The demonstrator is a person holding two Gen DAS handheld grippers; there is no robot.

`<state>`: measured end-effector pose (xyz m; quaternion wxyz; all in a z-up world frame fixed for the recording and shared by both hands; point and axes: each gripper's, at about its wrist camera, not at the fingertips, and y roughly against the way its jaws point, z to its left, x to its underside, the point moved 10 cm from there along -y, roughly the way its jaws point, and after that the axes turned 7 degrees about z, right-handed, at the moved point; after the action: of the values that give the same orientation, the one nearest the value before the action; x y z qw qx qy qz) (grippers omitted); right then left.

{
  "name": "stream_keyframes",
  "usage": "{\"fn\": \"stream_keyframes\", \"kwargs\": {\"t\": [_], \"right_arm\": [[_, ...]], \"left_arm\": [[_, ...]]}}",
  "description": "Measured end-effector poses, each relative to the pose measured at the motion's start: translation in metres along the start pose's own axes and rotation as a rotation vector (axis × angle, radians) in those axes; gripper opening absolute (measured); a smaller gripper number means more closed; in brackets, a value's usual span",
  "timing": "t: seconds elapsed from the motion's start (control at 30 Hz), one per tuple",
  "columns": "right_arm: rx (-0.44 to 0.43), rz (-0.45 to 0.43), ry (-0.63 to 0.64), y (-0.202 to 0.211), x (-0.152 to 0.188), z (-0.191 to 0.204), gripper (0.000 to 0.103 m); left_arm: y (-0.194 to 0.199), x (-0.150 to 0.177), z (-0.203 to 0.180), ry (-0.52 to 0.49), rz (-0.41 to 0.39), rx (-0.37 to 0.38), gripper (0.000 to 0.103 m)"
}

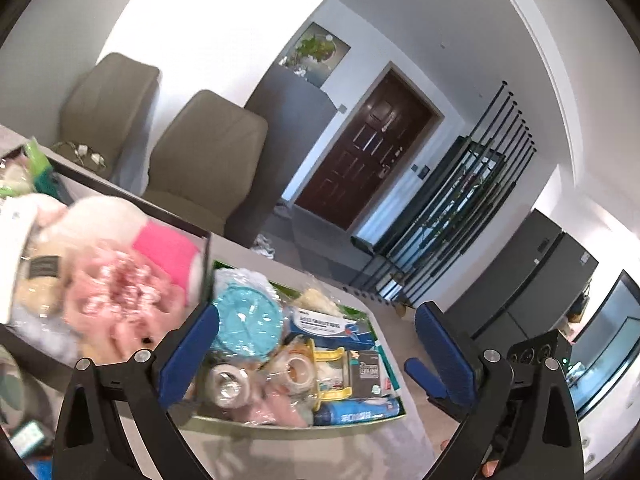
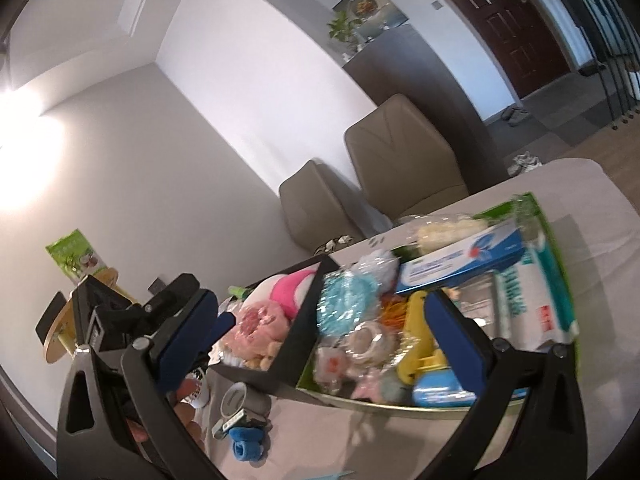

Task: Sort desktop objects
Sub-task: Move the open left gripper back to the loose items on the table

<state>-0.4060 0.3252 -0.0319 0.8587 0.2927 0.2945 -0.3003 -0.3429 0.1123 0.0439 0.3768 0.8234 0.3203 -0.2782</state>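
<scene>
Progress: two boxes on the desk (image 2: pixel 568 184) already hold most things. The black box (image 2: pixel 308 300) carries soft toys, the green box (image 2: pixel 554 232) stationery and wrapped goods. By the look of it the sorting is well along, not finished.

Left over: in the right wrist view, a few small things lie loose on the desk at 6 o'clock of the black box: a grey roll (image 2: pixel 244 400), a blue piece (image 2: pixel 248 446), a white cup (image 2: pixel 199 396).

Left tool (image 1: pixel 316 344): released, jaws wide, nothing between the pads; it hangs above the near edge of the green box.

Right tool (image 2: pixel 320 338): released, jaws wide and empty, over the seam between the two boxes.

Toys: pink plush (image 1: pixel 120 292) fills the black box at 10 o'clock of the left tool.

Green box contents: teal disc (image 1: pixel 246 320), tape rolls (image 1: pixel 228 384), blue carton (image 1: pixel 326 322), all just ahead of the left tool at 12 o'clock.

Next, as a judgement: the loose things at 7 o'clock of the right tool would be its nearest pick.
</scene>
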Motion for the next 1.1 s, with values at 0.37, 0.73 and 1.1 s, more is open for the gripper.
{"fn": "stream_keyframes", "kwargs": {"t": [0.37, 0.73, 1.1], "right_arm": [[-0.044, 0.046, 0.084, -0.01, 0.015, 0.043, 0.103], [-0.083, 0.128, 0.174, -0.037, 0.041, 0.086, 0.103], [-0.12, 0.233, 0.268, -0.075, 0.083, 0.127, 0.103]], "left_arm": [[0.044, 0.003, 0.019, -0.034, -0.015, -0.063, 0.102], [0.109, 0.009, 0.055, -0.059, -0.056, -0.151, 0.102], [0.162, 0.053, 0.15, 0.045, -0.06, -0.288, 0.102]]}}
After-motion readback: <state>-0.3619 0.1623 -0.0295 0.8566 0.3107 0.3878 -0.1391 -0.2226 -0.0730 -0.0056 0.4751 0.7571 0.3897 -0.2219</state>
